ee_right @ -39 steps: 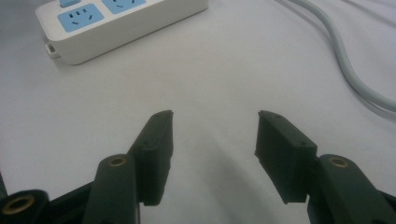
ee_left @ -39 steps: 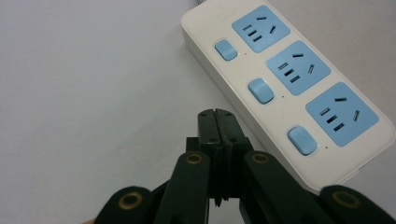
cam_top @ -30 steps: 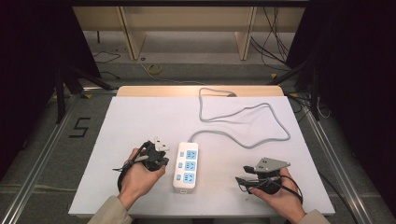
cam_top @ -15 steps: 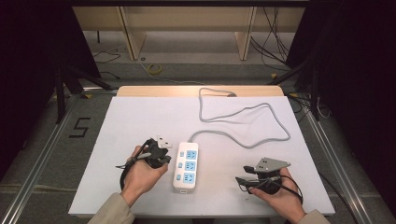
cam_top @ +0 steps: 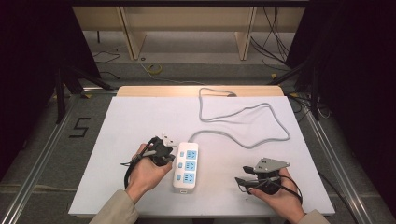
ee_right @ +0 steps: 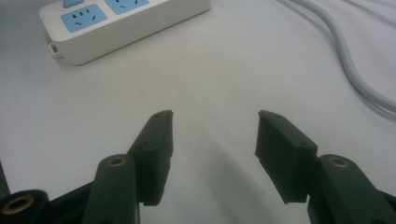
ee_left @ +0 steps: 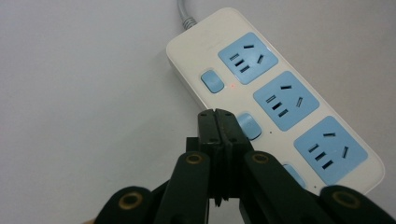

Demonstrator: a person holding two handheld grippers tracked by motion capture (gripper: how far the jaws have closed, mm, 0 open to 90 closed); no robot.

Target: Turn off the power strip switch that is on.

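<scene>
On the white table [cam_top: 140, 121], in the high view, a white power strip [cam_top: 186, 167] with three blue sockets lay near the front edge, its grey cord [cam_top: 243, 121] looping toward the far side. The left gripper [cam_top: 162, 150] sat just beside the strip's left edge; the right gripper [cam_top: 247, 176] rested well apart, to the strip's right.

In the left gripper view, the jaws were pressed together with nothing between them, their tip over the middle blue switch [ee_left: 250, 126].

In the right gripper view, the jaws stood wide and empty above bare tabletop, the strip's end [ee_right: 116, 28] lying beyond them.
</scene>
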